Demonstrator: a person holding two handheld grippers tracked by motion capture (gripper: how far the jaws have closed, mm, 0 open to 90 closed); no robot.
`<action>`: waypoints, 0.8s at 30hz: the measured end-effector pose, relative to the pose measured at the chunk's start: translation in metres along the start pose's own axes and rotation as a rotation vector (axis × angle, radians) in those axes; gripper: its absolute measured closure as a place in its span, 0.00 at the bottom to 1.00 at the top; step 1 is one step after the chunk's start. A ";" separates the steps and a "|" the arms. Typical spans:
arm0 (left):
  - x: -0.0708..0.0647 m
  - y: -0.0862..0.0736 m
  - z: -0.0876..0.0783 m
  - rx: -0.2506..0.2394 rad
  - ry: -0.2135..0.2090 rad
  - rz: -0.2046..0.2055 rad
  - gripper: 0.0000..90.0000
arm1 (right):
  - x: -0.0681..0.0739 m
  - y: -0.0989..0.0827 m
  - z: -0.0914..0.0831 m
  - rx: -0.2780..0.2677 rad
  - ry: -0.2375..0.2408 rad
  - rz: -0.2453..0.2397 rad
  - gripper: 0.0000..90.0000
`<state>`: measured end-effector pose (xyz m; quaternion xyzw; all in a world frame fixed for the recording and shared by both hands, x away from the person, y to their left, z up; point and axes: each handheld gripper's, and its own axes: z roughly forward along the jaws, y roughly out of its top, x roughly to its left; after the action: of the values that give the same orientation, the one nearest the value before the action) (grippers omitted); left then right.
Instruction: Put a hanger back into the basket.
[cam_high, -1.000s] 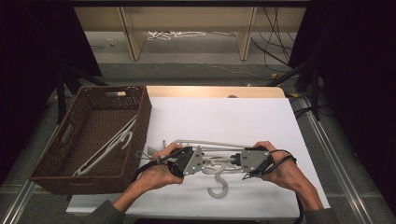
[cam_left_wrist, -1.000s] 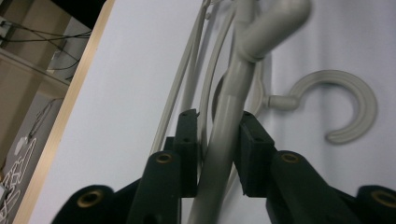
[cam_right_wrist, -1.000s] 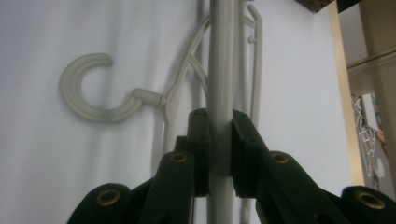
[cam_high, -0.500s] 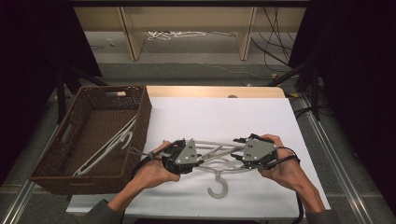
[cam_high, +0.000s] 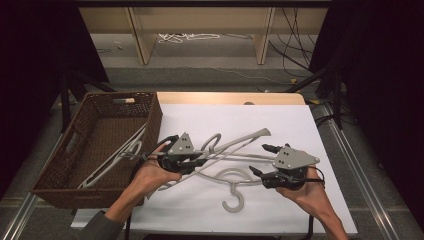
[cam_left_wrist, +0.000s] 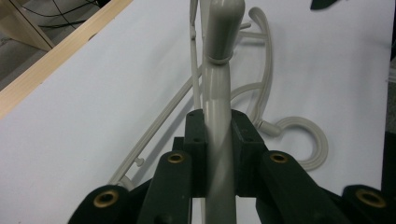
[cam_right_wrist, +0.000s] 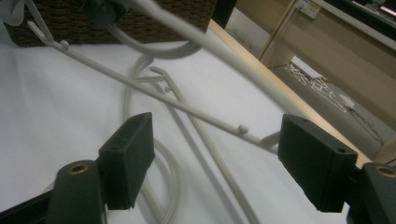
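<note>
A pale grey plastic hanger (cam_high: 240, 140) hangs slanted over the white table sheet, its far end toward the back right. My left gripper (cam_high: 201, 161) is shut on its thick arm; in the left gripper view that hanger (cam_left_wrist: 218, 65) runs straight up between the pads of the left gripper (cam_left_wrist: 218, 128). My right gripper (cam_high: 259, 160) stands open beside the hanger's right part, its jaws having just been opening. In the right gripper view the thin bar (cam_right_wrist: 201, 114) passes beyond the right gripper (cam_right_wrist: 222, 161), touching neither pad. A second hanger (cam_high: 233, 200) lies flat below.
A brown wicker basket (cam_high: 152, 117) stands at the left of the table with pale hangers (cam_high: 120, 156) lying in it. The white sheet (cam_high: 260, 112) covers the table, with a wooden edge (cam_high: 225, 97) at the back. Wooden shelf legs and cables lie on the floor behind.
The right gripper has opened, let go of the hanger and drawn back to the right. The left gripper has moved left and up, so the hanger now slants from it alone.
</note>
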<state>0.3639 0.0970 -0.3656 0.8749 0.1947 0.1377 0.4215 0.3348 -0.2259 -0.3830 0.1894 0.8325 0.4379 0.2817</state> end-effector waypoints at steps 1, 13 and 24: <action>0.000 0.000 0.000 0.000 0.000 0.000 0.88 | 0.000 0.000 0.000 0.000 0.000 0.000 0.30; 0.006 0.041 -0.052 -0.063 0.022 -0.016 0.88 | 0.011 -0.019 -0.006 0.007 0.015 0.030 0.29; 0.035 0.043 -0.116 -0.055 0.165 0.025 0.88 | 0.016 -0.026 -0.005 0.023 0.016 0.042 0.29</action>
<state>0.3575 0.1679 -0.2589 0.8511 0.2139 0.2198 0.4261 0.3180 -0.2342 -0.4075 0.2065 0.8354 0.4358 0.2636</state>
